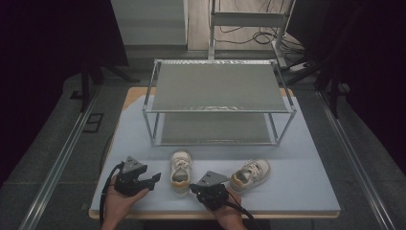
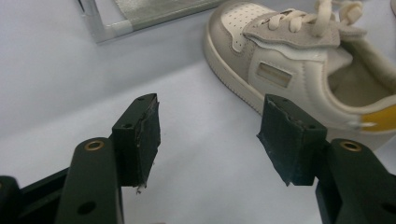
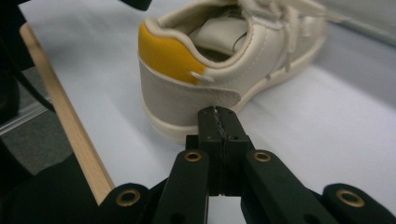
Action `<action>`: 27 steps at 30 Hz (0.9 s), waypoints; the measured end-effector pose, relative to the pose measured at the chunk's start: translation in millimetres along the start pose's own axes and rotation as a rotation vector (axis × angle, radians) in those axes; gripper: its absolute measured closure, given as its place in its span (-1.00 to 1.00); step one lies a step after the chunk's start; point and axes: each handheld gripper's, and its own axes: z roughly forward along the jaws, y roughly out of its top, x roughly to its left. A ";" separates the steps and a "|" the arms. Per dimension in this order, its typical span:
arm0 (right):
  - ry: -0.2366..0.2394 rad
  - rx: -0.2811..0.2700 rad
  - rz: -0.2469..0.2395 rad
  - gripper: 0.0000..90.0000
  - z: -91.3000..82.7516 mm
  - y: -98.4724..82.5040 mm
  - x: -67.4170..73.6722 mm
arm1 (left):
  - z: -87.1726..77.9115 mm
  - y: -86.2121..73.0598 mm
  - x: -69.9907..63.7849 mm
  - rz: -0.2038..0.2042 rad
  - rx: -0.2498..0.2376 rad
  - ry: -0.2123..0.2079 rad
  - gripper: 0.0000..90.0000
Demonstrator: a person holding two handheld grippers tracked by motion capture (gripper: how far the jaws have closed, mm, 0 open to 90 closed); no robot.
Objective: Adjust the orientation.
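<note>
Item 1, left shoe [image 1: 181, 172]: a small cream sneaker with a yellow heel patch. It stands on the desk [image 1: 297, 191] near the front edge, about midway along it, toe toward the rack. Nothing holds it.

Item 2, right shoe [image 1: 250, 175]: the matching sneaker, right of the first and apart from it, angled with its toe toward the far right. It also lies loose on the desk.

Item 3, rack [image 1: 218, 86]: a two-tier metal frame with grey shelves, standing toward the desk's back edge. Both tiers carry nothing.

Item 4, left gripper [image 1: 152, 180]: held near the front left corner. Its jaws stand apart with only bare desk between them, and the left shoe [image 2: 299, 60] lies just beyond the right-hand jaw.

Item 5, right gripper [image 1: 196, 188]: held at the front edge between the two shoes. Its jaws are pressed together on nothing, their tips close behind the yellow heel of the left shoe [image 3: 219, 65].

Status: the work appears to be putting the shoes on the rack, and judged so it has barely begun. No shoe is lifted or gripped, and both remain to be picked up and shelved. The right gripper would need to part its jaws before taking a heel.
</note>
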 end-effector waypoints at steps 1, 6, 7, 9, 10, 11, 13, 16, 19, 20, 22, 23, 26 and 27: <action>0.008 0.005 -0.006 0.98 6.7 0.8 2.2 | -0.6 -0.4 0.8 -0.007 -0.002 -0.001 -0.16; 0.037 0.015 -0.024 0.97 26.6 6.9 10.8 | -5.4 -2.1 8.7 -0.023 -0.009 0.009 -0.17; 0.046 0.015 -0.028 0.95 30.1 9.2 12.8 | -6.3 -2.5 9.7 -0.027 -0.010 0.011 -0.17; 0.057 0.016 -0.041 0.95 37.1 14.4 17.0 | -7.9 -3.0 11.5 -0.033 -0.013 0.005 -0.17; 0.059 0.015 -0.047 0.95 40.2 16.5 19.3 | -8.7 -3.1 11.9 -0.034 -0.014 0.007 -0.17; 0.059 0.015 -0.047 0.95 40.2 16.5 19.3 | -8.7 -3.1 11.9 -0.034 -0.014 0.007 -0.17; 0.060 0.015 -0.055 0.95 43.9 18.0 21.7 | -10.1 -3.3 13.2 -0.036 -0.016 0.008 -0.18; 0.049 -0.001 -0.040 0.96 32.3 15.9 15.4 | -9.4 -4.1 15.3 -0.041 -0.014 0.010 -0.18; 0.025 -0.021 -0.039 0.96 19.2 14.2 10.7 | -9.0 -4.2 15.1 -0.040 -0.011 0.009 -0.18; 0.005 -0.042 -0.018 0.96 6.3 12.0 3.4 | -8.6 -4.1 14.6 -0.040 -0.009 0.011 -0.18; -0.012 -0.055 0.001 0.96 -3.2 9.4 -2.5 | -7.4 -3.9 13.3 -0.038 -0.008 0.007 -0.18; -0.012 -0.055 0.001 0.96 -3.2 9.4 -2.5 | -7.4 -3.9 13.3 -0.038 -0.008 0.007 -0.18; -0.057 -0.072 0.038 0.97 -19.4 1.2 -14.0 | -6.4 -3.7 13.3 -0.028 -0.004 0.001 -0.18; -0.057 -0.072 0.038 0.97 -19.4 1.2 -14.0 | -6.4 -3.7 13.3 -0.028 -0.004 0.001 -0.19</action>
